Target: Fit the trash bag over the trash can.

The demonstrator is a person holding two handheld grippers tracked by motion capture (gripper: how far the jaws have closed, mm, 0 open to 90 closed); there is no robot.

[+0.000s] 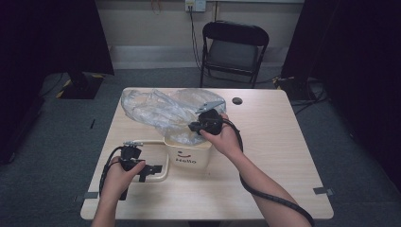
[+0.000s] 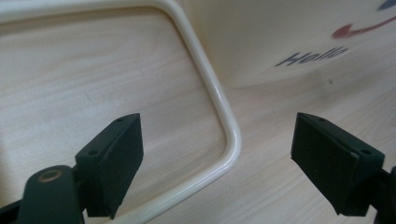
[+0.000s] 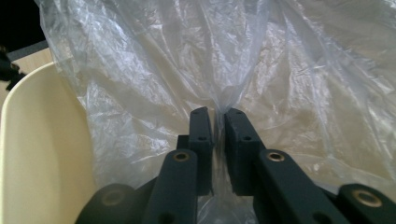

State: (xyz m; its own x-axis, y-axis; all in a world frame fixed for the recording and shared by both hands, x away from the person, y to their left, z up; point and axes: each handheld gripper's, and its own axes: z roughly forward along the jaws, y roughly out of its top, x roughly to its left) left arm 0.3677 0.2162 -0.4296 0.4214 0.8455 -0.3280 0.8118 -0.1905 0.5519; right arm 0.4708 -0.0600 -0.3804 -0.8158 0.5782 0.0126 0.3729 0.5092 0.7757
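Where my right gripper (image 3: pixel 218 122) meets the clear plastic bag (image 3: pixel 196 60), its fingers (image 3: pixel 201 128) stand nearly together with a narrow slit between them, and a gathered fold of the film runs into that slit; whether the pads press on it I cannot tell. That bag billows above the cream bin (image 1: pixel 189 153), which carries the word "Hello" and stands near the middle of the bench (image 1: pixel 274 142); the film spreads from the bin's mouth toward the far left. My left gripper (image 2: pixel 217 158) has its fingers (image 2: pixel 114 156) spread wide, empty, straddling a corner of the cream handle loop (image 2: pixel 224 116) that lies flat on the bench, just left of the bin. A black folding chair (image 1: pixel 235 47) stands beyond the far edge.
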